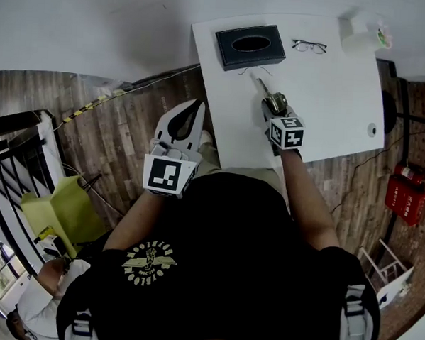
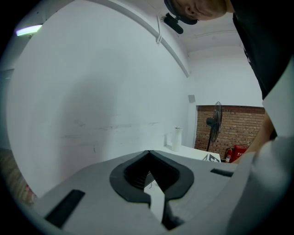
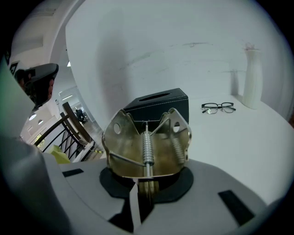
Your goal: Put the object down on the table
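Note:
A brass-coloured metal spring clip point(image 3: 147, 147) with two coil springs stands up between the jaws of my right gripper point(image 3: 146, 183), which is shut on its lower edge. In the head view the right gripper point(image 1: 274, 108) holds the clip point(image 1: 276, 102) low over the near left part of the white table point(image 1: 344, 101); whether the clip touches the top I cannot tell. My left gripper point(image 1: 197, 104) hangs off the table's left edge, above the wooden floor. Its jaws meet at the tips in the left gripper view point(image 2: 148, 156), with nothing between them.
A black tissue box point(image 1: 250, 45) and a pair of glasses point(image 1: 309, 46) lie at the table's far side, a white roll point(image 1: 365, 33) at its far right corner. A yellow-green chair point(image 1: 65, 208) and a black railing point(image 1: 14, 155) stand left; a red extinguisher point(image 1: 406, 197) right.

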A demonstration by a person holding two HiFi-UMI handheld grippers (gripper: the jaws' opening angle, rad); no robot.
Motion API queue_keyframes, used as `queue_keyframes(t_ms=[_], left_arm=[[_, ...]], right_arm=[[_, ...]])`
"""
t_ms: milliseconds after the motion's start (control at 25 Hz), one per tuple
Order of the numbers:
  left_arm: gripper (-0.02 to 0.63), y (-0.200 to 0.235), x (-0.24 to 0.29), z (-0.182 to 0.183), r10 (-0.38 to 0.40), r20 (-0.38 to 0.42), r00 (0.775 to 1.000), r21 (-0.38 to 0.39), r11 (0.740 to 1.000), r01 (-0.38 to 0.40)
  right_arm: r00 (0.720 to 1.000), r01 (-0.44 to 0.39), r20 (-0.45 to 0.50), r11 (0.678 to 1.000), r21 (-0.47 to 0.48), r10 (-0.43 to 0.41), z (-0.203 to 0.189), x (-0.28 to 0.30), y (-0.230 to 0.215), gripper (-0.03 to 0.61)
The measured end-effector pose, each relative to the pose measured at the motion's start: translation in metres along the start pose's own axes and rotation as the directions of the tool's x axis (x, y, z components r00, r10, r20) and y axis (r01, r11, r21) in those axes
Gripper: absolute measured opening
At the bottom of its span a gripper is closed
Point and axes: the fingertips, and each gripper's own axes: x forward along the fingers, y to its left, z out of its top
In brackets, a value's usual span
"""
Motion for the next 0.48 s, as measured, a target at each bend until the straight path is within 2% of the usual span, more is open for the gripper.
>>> queue_keyframes(t_ms=[480], left_arm=[[0.008,-0.006,0.0,-0.006,0.013,-0.016,1.0,0.012,1.0,-0.013]], right_arm=[[0.991,-0.018,-0.128,0.999,0.048,0.024,-0.036,0.028,-0.012,0.066]])
